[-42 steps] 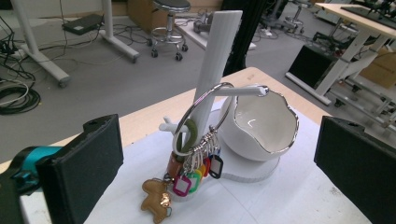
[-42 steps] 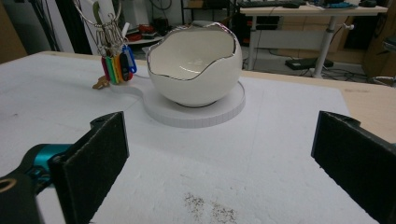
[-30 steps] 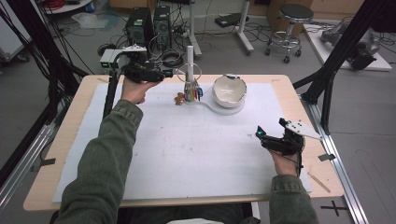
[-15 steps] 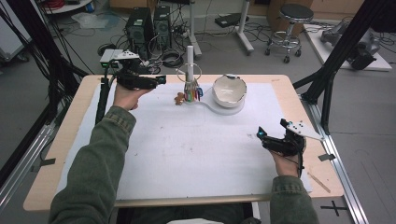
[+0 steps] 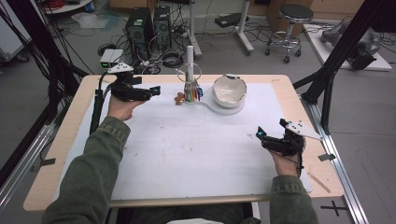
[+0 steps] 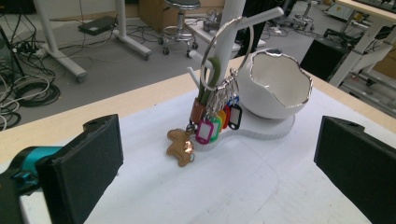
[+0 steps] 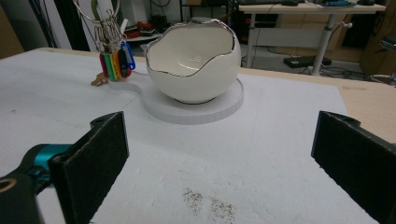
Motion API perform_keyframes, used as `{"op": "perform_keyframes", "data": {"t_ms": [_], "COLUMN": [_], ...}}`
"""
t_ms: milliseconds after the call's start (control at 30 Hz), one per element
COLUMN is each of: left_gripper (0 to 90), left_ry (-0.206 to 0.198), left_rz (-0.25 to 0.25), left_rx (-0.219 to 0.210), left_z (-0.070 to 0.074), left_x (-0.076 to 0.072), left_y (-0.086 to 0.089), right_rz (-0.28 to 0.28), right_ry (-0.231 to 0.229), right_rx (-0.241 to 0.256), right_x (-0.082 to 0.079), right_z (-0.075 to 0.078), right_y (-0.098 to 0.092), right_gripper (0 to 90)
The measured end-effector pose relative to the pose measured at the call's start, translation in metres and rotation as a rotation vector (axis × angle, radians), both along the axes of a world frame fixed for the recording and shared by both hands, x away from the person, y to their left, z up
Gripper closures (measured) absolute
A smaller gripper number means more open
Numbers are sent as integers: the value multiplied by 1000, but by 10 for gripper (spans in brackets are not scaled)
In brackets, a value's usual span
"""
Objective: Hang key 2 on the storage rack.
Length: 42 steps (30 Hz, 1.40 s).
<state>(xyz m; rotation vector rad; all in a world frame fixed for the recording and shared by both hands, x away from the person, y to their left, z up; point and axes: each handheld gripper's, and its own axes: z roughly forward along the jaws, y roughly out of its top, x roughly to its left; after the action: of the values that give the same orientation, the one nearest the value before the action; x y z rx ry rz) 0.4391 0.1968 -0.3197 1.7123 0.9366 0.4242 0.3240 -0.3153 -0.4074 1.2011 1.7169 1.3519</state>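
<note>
Left gripper (image 5: 156,89) fingers (image 6: 88,163) wide apart, nothing between; key bunch (image 6: 215,119) hangs on white stand (image 6: 229,28) straight ahead, beyond fingertips. Judged step: reach for keys. Advance level, centre ring between fingers, avoid bowl (image 6: 275,86) close beside. Right gripper (image 5: 260,135) fingers spread, idle, well apart from bunch.

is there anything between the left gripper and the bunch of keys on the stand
No. In the left gripper view, bare white mat runs from the open left gripper to the key bunch; the high view agrees.
</note>
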Motion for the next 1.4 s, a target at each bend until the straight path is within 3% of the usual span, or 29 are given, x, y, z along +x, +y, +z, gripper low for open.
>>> {"op": "perform_keyframes", "data": {"t_ms": [433, 600, 700, 1000, 1333, 1400], "left_gripper": [16, 16, 16, 16, 17, 17], "left_ry": [-36, -51, -64, -56, -76, -98], "left_rz": [41, 74, 100, 122, 147, 165], "left_rx": [-11, -15, -39, -46, -46, -50], "left_z": [-11, -21, -26, -43, -60, -63], "left_x": [-24, -33, -36, -49, -68, -73], "left_y": [17, 26, 29, 39, 48, 51], "right_rz": [4, 5, 8, 8, 9, 8], "right_ry": [0, -1, 0, 3, 5, 5], "right_rx": [1, -3, -6, -8, -7, -7], "right_x": [0, 0, 1, 0, 0, 0], "right_z": [0, 0, 0, 0, 0, 0], "right_y": [0, 1, 1, 2, 2, 2], "right_gripper": [31, 30, 30, 30, 31, 31]}}
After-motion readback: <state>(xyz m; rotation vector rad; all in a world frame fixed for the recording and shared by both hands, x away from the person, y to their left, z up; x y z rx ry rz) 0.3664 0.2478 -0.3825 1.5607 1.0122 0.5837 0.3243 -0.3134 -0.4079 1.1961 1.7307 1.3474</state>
